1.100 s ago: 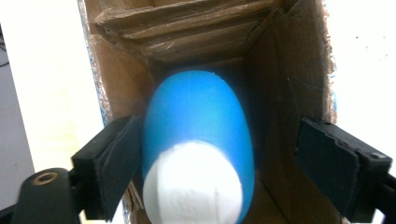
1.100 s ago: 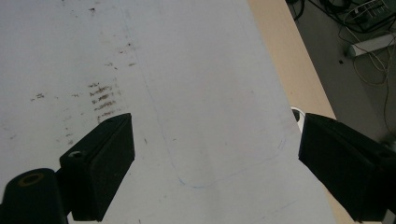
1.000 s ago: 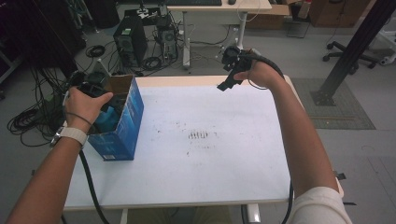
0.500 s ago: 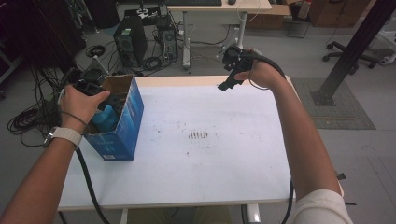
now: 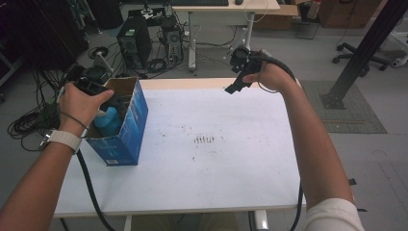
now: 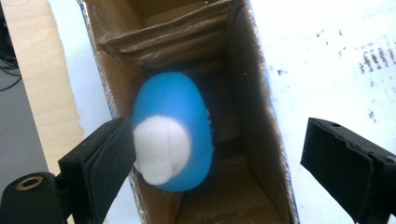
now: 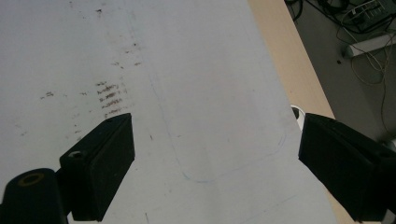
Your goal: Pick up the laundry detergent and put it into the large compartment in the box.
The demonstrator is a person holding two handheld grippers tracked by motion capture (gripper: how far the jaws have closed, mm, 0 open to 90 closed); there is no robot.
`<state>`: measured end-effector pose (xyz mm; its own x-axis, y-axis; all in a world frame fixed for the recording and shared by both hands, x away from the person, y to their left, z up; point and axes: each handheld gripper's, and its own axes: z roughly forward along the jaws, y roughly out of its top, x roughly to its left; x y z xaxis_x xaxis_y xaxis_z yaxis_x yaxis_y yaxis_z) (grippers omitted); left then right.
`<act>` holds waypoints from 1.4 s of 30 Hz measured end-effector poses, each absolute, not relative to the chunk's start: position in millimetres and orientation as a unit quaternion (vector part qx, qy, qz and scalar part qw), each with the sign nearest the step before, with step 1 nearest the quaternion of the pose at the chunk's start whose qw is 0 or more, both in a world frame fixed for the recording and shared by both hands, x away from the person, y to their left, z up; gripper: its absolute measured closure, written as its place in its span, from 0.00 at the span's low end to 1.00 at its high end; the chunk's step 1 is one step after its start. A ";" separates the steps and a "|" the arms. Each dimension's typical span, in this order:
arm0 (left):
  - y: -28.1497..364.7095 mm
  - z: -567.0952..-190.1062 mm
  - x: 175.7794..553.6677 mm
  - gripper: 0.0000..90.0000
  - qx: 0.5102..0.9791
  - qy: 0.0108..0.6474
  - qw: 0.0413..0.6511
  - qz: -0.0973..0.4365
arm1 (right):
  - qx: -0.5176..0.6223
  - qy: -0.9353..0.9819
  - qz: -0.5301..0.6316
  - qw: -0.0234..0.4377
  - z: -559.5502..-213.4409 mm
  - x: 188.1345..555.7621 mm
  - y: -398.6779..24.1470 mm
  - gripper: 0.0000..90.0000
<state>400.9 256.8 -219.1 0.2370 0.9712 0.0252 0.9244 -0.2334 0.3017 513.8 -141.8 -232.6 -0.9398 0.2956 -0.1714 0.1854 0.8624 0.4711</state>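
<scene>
While both hands hang over the table, this is how it looks from beside it:

Left gripper [image 6: 219,163]: jaws spread wide and just been opening, over the open blue cardboard box [image 5: 126,130]; the blue egg-shaped bottle with a white cap [image 6: 172,130] sits between them, one pad seeming to brush it, nothing squeezed.
Bottle's place: standing inside the box, against one wall (slightly blurred).
Right gripper [image 7: 212,163]: jaws apart, empty, above the white scuffed table [image 7: 196,70].
Step in hand: I'd judge release, bottle dropped off in the box.
Next move: probably lifting clear without snagging the cap.
</scene>
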 end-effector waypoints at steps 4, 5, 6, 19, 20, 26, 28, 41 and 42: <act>253.6 -211.4 399.2 0.12 0.781 0.606 0.110 0.104 | 0.126 0.957 0.232 0.121 -231.0 512.8 -143.1 0.12; 252.6 -209.5 398.7 0.12 0.780 0.606 0.111 0.107 | 0.127 0.957 0.231 0.122 -230.8 512.5 -143.4 0.12; 251.5 -207.3 398.4 0.12 0.781 0.605 0.111 0.106 | 0.127 0.957 0.231 0.122 -230.5 512.2 -143.6 0.12; 234.2 -188.4 392.7 0.13 0.794 0.588 0.105 0.108 | 0.125 0.956 0.233 0.123 -228.2 509.1 -143.4 0.12; 232.7 -187.7 392.1 0.13 0.795 0.587 0.106 0.107 | 0.126 0.957 0.232 0.123 -228.0 508.7 -143.3 0.12; 222.9 -185.3 388.3 0.13 0.802 0.581 0.098 0.097 | 0.125 0.956 0.233 0.125 -226.8 507.2 -143.1 0.12; 220.2 -184.0 387.5 0.13 0.804 0.579 0.096 0.092 | 0.125 0.957 0.232 0.124 -226.4 506.6 -142.9 0.12; 200.0 -178.7 379.5 0.13 0.820 0.556 0.099 0.089 | 0.123 0.957 0.232 0.125 -225.4 504.0 -142.1 0.12; 198.1 -178.5 378.9 0.13 0.822 0.554 0.100 0.089 | 0.124 0.957 0.231 0.125 -225.3 503.7 -142.2 0.12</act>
